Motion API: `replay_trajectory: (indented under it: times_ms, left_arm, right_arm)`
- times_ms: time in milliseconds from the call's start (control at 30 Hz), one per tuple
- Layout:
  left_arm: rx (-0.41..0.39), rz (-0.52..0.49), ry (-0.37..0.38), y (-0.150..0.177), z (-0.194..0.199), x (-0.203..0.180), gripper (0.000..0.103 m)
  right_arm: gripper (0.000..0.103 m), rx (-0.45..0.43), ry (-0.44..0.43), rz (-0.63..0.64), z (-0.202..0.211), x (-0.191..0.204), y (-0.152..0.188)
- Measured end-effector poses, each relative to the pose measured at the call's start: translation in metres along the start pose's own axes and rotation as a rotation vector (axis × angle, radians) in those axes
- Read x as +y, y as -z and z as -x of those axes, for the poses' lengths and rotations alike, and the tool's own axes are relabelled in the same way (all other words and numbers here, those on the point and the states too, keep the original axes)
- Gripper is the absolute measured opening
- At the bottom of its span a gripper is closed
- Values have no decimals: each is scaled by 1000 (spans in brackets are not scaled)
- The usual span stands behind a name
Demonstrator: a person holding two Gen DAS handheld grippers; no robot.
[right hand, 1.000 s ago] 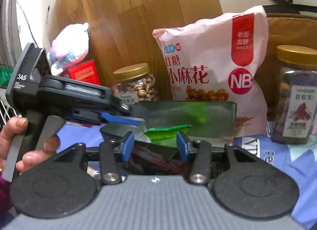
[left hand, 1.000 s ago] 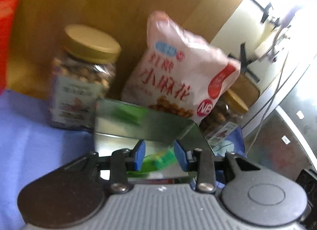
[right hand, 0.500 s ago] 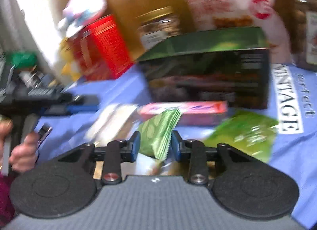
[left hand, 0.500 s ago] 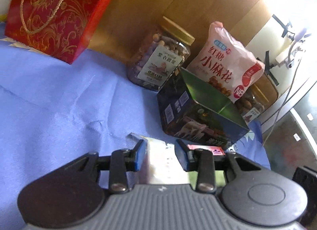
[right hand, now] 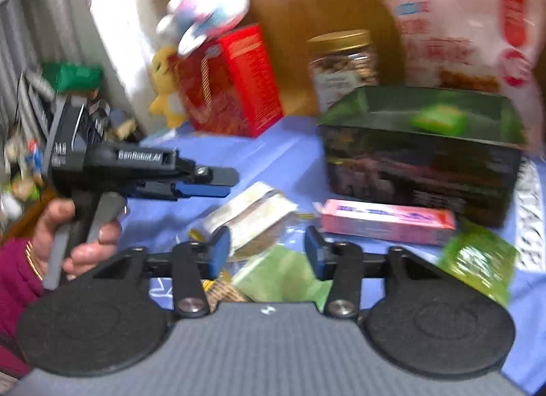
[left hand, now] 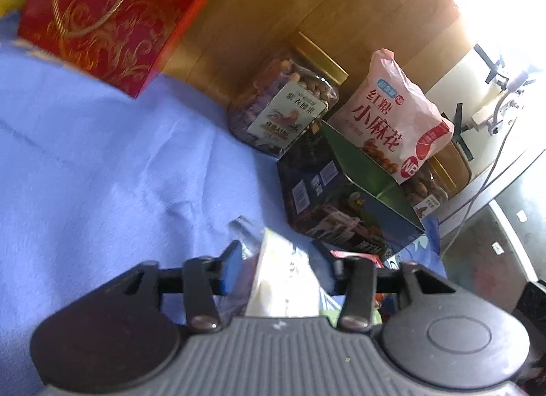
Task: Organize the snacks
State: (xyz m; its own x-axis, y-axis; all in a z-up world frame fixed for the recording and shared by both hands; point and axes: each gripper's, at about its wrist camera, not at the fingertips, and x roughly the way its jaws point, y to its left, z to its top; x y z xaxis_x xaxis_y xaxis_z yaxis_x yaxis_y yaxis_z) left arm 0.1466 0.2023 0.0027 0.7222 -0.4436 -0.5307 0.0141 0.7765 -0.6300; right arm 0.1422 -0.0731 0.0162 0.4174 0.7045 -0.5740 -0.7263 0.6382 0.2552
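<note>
A: Our left tongs [left hand: 280,268] are gaping wide over a pale packet [left hand: 283,280], gripping nothing.

B: Our right tongs [right hand: 264,252] are gaping too, holding nothing, hovering above a green sachet [right hand: 283,275] on the desk [right hand: 290,154]. A pink box [right hand: 385,222] is lying just before the tin [right hand: 421,154], with another sachet [right hand: 440,120] sitting inside.
</note>
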Motion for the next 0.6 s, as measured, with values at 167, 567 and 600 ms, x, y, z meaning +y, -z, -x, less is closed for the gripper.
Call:
replay_trajectory:
  times_ms: [167,567,600]
  left_arm:
    - [20,-12,23,2,0,4,53]
    - [14,-13,40,2,3,-19,49]
    - [-8,-31,48,-4,7,-28,49]
  right_arm:
    - [76,111,13,130,-45,17,2]
    - [60,20,40,184,-43,16,-8]
    - [60,-24,44,183,-35,15,-12]
